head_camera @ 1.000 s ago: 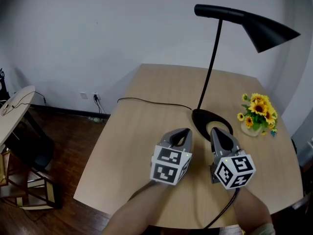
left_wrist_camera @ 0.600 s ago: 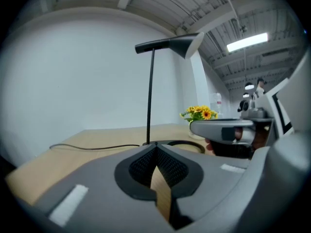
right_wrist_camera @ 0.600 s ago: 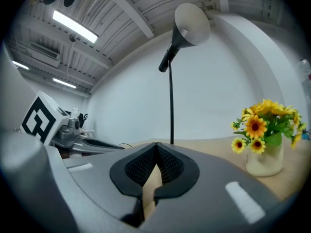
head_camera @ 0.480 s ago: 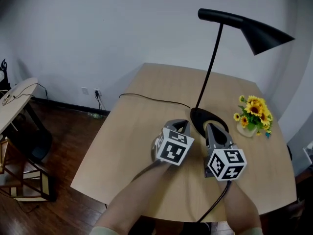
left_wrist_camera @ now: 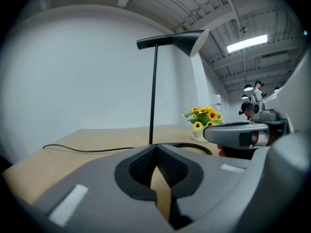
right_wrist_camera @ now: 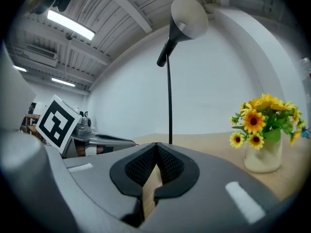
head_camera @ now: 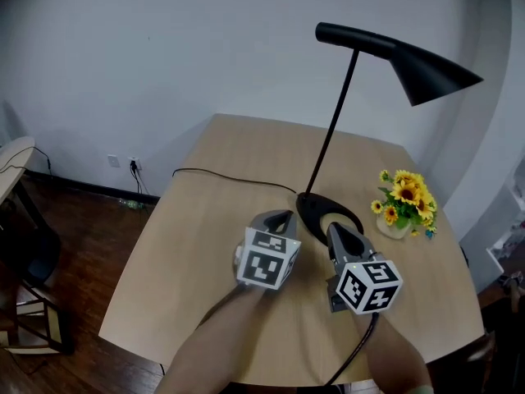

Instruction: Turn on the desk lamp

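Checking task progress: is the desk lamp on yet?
Looks off: the desk lamp shade shows no glow inside, and no light pool on the table.

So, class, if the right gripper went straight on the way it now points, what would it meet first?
Probably the desk lamp's base, directly ahead of the right gripper; depth is uncertain.

The desk lamp [head_camera: 425,71], upper right, is matt black all over, seemingly painted metal. The table [head_camera: 246,146] is smooth, pale wood with faint grain. The floor [head_camera: 74,236] at lower left is darker, glossier wood.
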Available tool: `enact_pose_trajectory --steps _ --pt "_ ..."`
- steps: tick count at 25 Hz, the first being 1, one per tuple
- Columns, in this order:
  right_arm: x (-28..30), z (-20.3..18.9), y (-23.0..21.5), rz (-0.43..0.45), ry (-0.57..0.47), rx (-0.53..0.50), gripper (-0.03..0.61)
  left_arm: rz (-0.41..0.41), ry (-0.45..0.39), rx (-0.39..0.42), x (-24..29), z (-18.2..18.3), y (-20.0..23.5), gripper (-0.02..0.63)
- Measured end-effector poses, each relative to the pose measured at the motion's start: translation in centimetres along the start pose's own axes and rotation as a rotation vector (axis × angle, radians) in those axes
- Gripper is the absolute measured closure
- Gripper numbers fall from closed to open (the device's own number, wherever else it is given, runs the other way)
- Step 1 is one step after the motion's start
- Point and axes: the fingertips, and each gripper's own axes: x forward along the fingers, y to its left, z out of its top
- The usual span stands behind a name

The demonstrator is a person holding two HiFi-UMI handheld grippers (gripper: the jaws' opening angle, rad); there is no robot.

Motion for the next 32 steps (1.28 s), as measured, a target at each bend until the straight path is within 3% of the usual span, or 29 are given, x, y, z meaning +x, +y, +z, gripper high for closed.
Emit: enact_pose_trajectory --steps 5,12,16,21,27,32 --pt "3.5 0.8 -0.7 0.002 0.105 -0.076 0.58 0.012 -0.013 -0.035 -0.1 0.4 1.2 0.617" --pt "9.1 -0.3 -3.2 0.001 0.294 -0.027 0.58 0.019 -0.015 -0.048 -0.1 0.4 1.8 0.617" --pt "10.6 -0.9 -4.9 -0.037 0.37 -0.053 0.58 0.017 -0.015 -0.046 -0.2 0.5 1.8 0.617" --pt "11.5 -2.3 -5.0 -0.019 0.409 -0.041 0.58 0.011 -0.009 -0.052 -0.3 0.2 1.9 0.617" --pt "12.9 -3.8 -4.8 -0.016 0.449 -0.128 0.58 0.014 -0.002 -0.062 -0.1 -0.3 2.1 0.617" --pt "13.7 -3.8 -4.6 -0.01 0.459 -0.105 0.58 0.013 -0.001 -0.065 -0.1 -0.4 2.0 0.617"
